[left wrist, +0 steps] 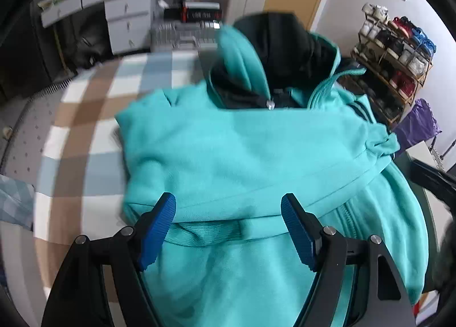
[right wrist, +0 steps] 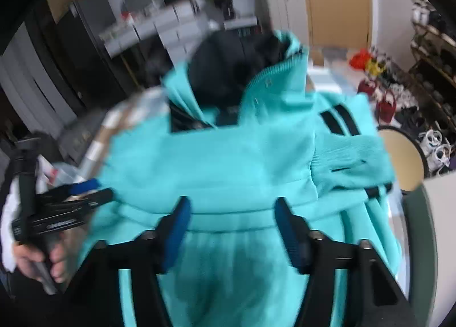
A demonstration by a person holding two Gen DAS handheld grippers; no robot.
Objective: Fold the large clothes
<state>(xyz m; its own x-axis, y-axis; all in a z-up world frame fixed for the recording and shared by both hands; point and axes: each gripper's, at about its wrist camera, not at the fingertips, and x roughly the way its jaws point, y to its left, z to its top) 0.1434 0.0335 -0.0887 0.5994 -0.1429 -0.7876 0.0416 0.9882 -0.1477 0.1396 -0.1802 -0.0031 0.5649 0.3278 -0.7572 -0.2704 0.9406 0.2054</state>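
No text, label, brand, number or sign can be read in either view. Faint marks are seen on the dark boxes (left wrist: 199, 13) stacked behind the bed and on the neck tag of the turquoise hoodie (left wrist: 228, 156), but they are blurred beyond reading.

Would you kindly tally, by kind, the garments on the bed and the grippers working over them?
Turquoise hooded jackets: 1, partly folded on the checked bedcover
Grippers: 2, the left gripper and the right gripper, both open and holding nothing
Total: 3
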